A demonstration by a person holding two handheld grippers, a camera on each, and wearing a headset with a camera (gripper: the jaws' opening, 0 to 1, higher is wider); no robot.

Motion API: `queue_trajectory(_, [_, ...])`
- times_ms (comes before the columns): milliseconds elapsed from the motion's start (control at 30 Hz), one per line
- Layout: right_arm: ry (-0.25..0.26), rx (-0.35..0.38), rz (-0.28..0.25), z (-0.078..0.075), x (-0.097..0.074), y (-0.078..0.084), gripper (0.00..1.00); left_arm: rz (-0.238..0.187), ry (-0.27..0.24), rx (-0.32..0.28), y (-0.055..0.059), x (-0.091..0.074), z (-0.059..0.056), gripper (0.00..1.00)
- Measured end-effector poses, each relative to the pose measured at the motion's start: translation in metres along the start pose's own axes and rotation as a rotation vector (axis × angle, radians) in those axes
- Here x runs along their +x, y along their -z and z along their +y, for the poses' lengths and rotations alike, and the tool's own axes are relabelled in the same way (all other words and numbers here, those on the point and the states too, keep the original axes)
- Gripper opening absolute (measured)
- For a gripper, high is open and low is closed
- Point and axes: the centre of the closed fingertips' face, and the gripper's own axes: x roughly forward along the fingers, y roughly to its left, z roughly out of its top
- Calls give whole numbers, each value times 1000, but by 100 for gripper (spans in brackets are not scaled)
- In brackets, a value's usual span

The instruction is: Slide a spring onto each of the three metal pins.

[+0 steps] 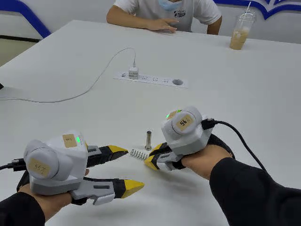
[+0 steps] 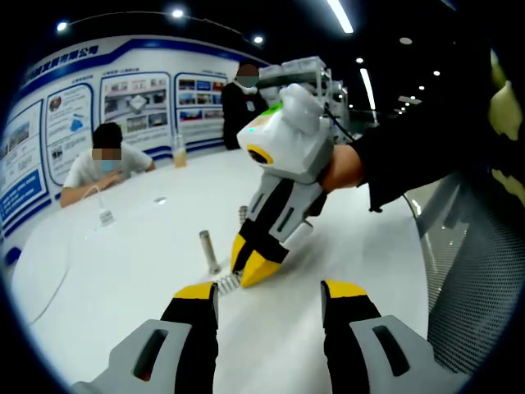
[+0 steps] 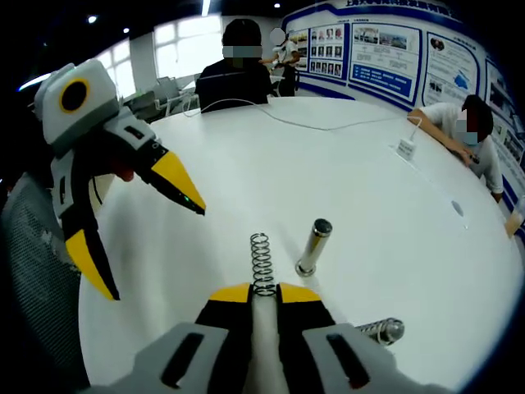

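The left gripper (image 1: 134, 168) is held over the white table (image 1: 94, 108), jaws apart, nothing between them. A spring (image 1: 138, 154) is clamped by one end in the right gripper (image 1: 150, 162), its free end pointing left. An upright metal pin (image 1: 148, 140) is noted just beside the spring, apart from it. A second pin (image 3: 381, 331), already carrying a spring, is noted farther right.

In the head view, your right tool (image 1: 150, 162) covers the near end of the spring (image 1: 138, 154) just left of the upright pin (image 1: 148, 140). Right of that pin in the right gripper view, your tool's jaw hides one end of a spring-wrapped pin (image 3: 381, 331). Far beyond the upright pin, the picture's top edge cuts off a seated person (image 1: 162, 12).
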Motion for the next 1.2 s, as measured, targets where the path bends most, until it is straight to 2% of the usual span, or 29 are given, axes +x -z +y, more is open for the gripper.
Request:
queue_trajectory(233, [-5,3,-5,2,-4,0,11,0,-1,1,0,0,0,51])
queue_trajectory(567, [-47,-36,20,19,-22,1,11,11,3,21,1,3,-2,48])
queue_trajectory(900, [-107,-96,80,41,-47,7,11,29,20,77,3,6,-8,41])
queue_trajectory(1200, [-151,-147,151,57,-60,11,11,58,81,153,8,12,-24,26])
